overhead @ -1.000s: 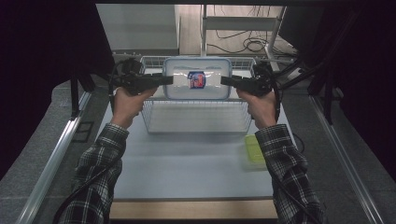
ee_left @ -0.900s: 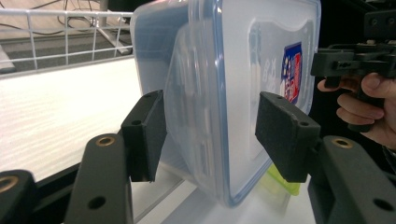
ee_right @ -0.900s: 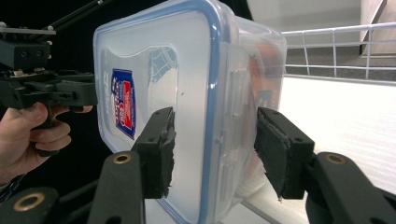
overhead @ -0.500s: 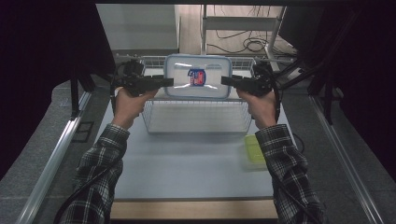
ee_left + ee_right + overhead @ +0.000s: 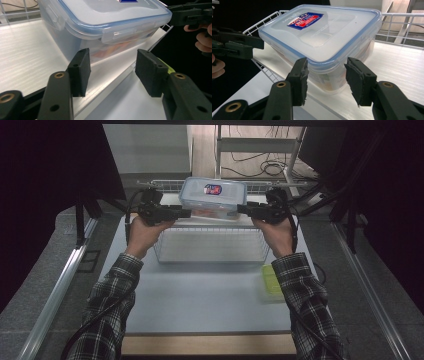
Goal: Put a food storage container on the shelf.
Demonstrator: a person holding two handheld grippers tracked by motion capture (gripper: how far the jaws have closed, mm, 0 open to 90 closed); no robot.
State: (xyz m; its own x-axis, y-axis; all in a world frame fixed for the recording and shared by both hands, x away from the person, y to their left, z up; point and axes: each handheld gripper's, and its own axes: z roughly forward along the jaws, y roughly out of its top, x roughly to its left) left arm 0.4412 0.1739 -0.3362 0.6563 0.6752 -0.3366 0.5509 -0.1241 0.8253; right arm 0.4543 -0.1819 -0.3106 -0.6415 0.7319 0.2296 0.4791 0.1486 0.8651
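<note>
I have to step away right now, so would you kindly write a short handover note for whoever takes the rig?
Left tongs: open, aimed at the left end of the box, not pressing on it; jaws have just been closing a little.
Right tongs: open at the box's right end, pads apart from it; jaws have just been closing.
Box: lid latched, sitting on a white shelf behind the wire basket.
Green item: on the table, by the right sleeve.
Done: both tongs lined up on the box ends.
Left: probably grip both ends and move the box.
</note>
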